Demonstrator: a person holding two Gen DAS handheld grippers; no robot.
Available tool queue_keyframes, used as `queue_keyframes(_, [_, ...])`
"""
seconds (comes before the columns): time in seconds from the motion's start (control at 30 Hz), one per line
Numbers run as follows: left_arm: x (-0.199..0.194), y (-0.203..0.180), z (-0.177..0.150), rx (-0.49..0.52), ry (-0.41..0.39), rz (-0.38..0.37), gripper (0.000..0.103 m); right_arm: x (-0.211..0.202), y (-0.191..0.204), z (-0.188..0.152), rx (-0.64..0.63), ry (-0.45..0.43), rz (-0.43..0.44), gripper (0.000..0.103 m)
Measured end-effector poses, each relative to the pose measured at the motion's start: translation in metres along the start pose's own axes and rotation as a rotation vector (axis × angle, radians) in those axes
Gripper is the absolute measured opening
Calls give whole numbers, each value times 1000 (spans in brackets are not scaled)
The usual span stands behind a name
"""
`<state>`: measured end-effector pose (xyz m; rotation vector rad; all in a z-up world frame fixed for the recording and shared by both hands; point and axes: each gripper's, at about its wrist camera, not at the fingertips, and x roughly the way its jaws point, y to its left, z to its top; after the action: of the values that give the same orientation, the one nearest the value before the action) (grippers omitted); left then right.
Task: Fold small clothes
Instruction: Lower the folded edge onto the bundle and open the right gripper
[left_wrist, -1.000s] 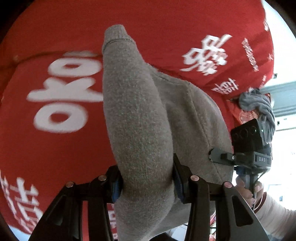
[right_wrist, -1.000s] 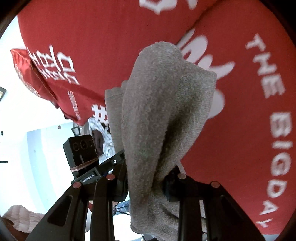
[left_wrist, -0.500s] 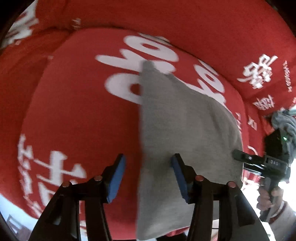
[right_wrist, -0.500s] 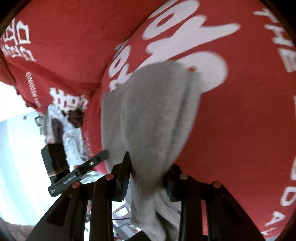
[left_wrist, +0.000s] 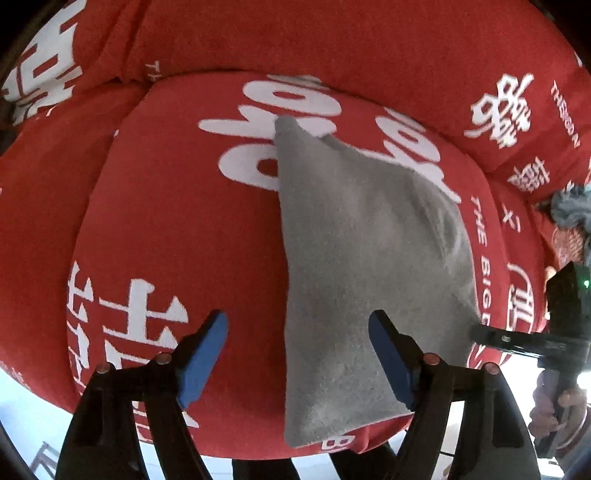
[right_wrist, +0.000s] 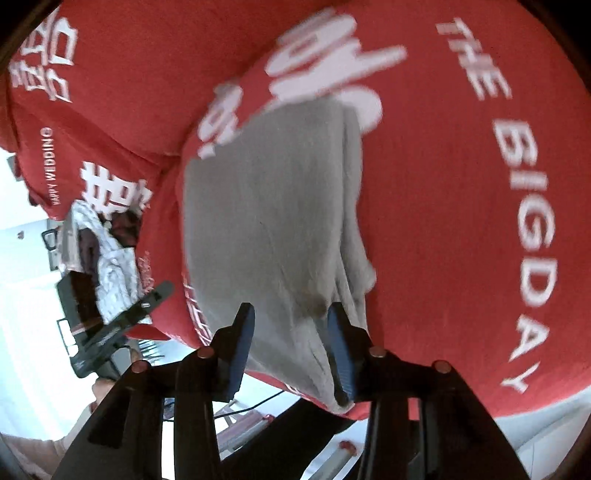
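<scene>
A small grey fleece garment (left_wrist: 369, 258) lies folded on a red seat cushion (left_wrist: 177, 221) printed with white letters. My left gripper (left_wrist: 295, 319) hovers over the garment's near left edge. Its jaws are opening, and the blue pads (left_wrist: 207, 350) stand wide apart without touching the cloth. In the right wrist view the same garment (right_wrist: 266, 206) runs down between the pads of my right gripper (right_wrist: 290, 312). Its jaws are closing and pinch a bunched fold at the near edge. Each gripper also shows at the side of the other's view, held by a hand.
A red back cushion (left_wrist: 332, 44) rises behind the seat. A heap of other clothes (right_wrist: 96, 251) lies on the seat beside the garment, seen as grey cloth (left_wrist: 569, 206) in the left wrist view. The cushion's front edge drops to a pale floor (right_wrist: 554, 424).
The garment hung bunched from both grippers; now it lies spread on the cushion. My left jaws have let go and widened. Both grippers have tipped downward.
</scene>
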<state>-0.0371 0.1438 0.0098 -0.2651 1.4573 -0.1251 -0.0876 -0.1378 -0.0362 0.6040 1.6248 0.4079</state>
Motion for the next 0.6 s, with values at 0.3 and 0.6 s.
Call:
queue_keyframes(0.3, [30, -6, -20, 28, 40, 50, 80, 30, -7, -7, -9, -61, -196, 7])
queue_keyframes(0.6, [10, -12, -26, 56, 30, 116, 80, 16, 4, -22, -1, -46, -238, 7])
